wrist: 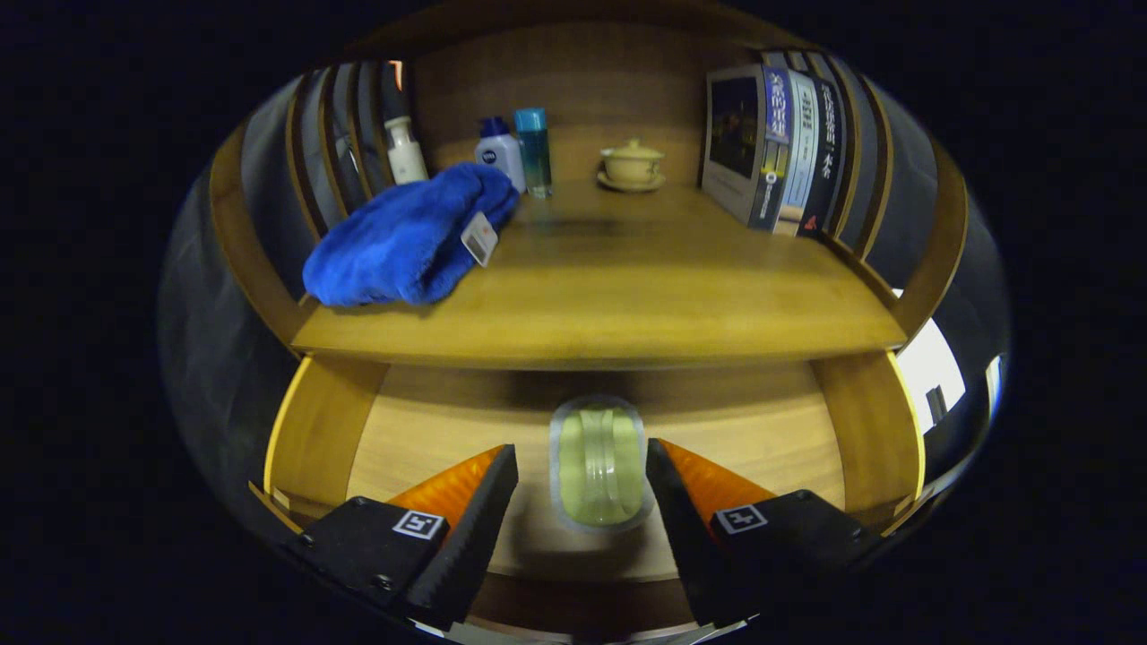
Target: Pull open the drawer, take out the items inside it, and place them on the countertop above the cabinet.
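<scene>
The wooden drawer (332, 430) is pulled open below the countertop (609, 305). On the drawer floor lies a roll of clear tape (600, 461), pale green-tinted, standing on its edge. My gripper (582, 502) is open, its two fingers on either side of the roll with a gap on each side, not touching it. A blue cloth (403, 237) with a white tag lies on the countertop's left part.
At the back of the countertop stand a white bottle (405, 148), a white-and-blue bottle (500, 152), a teal-capped bottle (534, 148) and a lidded cup on a saucer (633, 164). Books (775, 148) stand at the right. Slatted sides flank the shelf.
</scene>
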`<move>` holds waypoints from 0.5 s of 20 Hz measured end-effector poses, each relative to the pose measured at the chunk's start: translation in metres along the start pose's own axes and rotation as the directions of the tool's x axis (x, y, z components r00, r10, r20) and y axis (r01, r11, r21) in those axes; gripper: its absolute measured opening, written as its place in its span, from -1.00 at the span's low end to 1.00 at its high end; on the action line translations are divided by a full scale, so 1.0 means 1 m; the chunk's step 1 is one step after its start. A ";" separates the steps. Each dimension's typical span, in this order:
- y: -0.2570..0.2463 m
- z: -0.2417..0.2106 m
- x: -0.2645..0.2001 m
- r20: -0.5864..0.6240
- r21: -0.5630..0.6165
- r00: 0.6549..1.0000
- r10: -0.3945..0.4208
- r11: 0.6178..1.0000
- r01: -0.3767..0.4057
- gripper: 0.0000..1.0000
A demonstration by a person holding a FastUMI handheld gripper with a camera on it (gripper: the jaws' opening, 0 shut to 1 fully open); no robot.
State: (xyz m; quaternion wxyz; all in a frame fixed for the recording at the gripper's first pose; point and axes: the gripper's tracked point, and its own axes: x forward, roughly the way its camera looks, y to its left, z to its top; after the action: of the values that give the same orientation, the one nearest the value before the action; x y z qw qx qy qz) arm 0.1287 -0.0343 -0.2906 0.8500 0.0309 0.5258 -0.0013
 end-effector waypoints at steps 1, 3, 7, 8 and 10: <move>-0.002 -0.003 0.007 -0.023 0.005 1.000 -0.018 1.000 0.018 0.85; -0.004 -0.009 0.018 -0.053 0.006 0.998 -0.033 0.999 0.033 0.75; 0.002 -0.020 0.027 -0.094 0.014 0.995 -0.020 1.000 0.022 0.60; 0.003 -0.022 0.028 -0.098 0.015 0.995 -0.017 1.000 0.019 0.58; 0.001 -0.021 0.030 -0.093 0.018 0.995 -0.022 1.000 0.024 0.58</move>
State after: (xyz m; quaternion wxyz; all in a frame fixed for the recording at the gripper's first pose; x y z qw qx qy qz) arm 0.1239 -0.0313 -0.3270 0.8242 0.0328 0.5651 -0.0146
